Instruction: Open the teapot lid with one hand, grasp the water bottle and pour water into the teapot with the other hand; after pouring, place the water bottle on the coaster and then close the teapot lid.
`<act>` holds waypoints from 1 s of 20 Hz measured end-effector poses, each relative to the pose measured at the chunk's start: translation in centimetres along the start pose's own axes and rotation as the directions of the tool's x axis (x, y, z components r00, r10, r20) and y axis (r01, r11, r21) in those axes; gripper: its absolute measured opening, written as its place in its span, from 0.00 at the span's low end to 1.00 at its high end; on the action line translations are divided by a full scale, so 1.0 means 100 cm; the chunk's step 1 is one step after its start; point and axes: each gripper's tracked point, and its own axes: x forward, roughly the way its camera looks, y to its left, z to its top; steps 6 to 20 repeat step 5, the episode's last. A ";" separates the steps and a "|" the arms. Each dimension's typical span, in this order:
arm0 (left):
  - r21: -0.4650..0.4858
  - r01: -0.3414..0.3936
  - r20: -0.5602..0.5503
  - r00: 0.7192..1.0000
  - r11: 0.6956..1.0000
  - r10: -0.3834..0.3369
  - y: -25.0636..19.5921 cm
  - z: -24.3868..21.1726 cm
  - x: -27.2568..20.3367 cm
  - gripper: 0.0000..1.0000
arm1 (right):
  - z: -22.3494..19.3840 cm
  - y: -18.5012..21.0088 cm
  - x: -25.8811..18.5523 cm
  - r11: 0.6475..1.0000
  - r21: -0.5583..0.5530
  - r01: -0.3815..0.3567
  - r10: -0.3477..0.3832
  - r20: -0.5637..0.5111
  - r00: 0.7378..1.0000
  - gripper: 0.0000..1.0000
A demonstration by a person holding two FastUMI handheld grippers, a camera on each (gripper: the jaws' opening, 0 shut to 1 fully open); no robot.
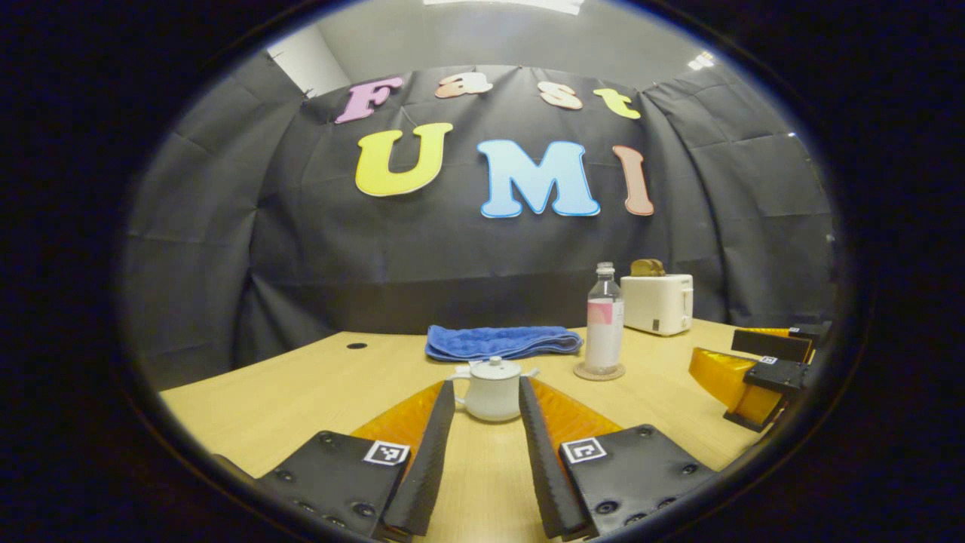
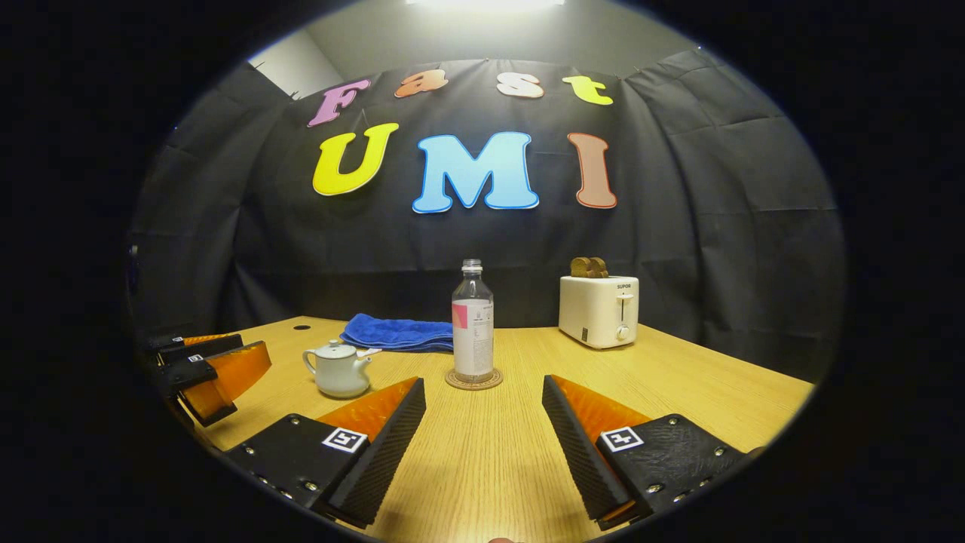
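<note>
Left tongs (image 1: pixel 486 422) gape wide just short of the lidded teapot (image 1: pixel 491 390) on the bench (image 1: pixel 301 392), while right tongs (image 2: pixel 482 422) gape toward the bottle (image 2: pixel 473 332) on its coaster (image 2: pixel 473 381), so nothing seems started: lift the lid next.

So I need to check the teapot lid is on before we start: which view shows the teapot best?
The left gripper view: the teapot sits centred and close between the open left gripper, lid on. The right gripper view shows the teapot smaller, off to the left, side-on with handle and spout visible.
</note>
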 end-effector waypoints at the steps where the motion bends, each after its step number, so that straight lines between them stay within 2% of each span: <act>1: 0.001 0.006 -0.004 1.000 1.000 -0.006 -0.003 0.000 0.000 0.74 | 0.001 0.000 0.000 1.000 0.001 0.001 -0.001 0.000 1.000 0.97; 3: 0.004 -0.008 -0.008 1.000 1.000 0.008 -0.001 -0.001 -0.001 0.98 | 0.001 0.001 0.001 1.000 0.001 0.001 -0.001 0.000 1.000 0.97; 5: 0.005 -0.051 -0.009 0.999 0.999 0.051 0.008 -0.001 -0.002 0.99 | 0.000 0.001 0.001 1.000 0.001 0.001 -0.001 -0.001 1.000 0.97; 20: 0.005 -0.051 -0.009 0.999 0.999 0.051 0.008 -0.001 -0.002 0.99 | 0.000 0.001 0.001 1.000 0.001 0.001 -0.001 -0.001 1.000 0.97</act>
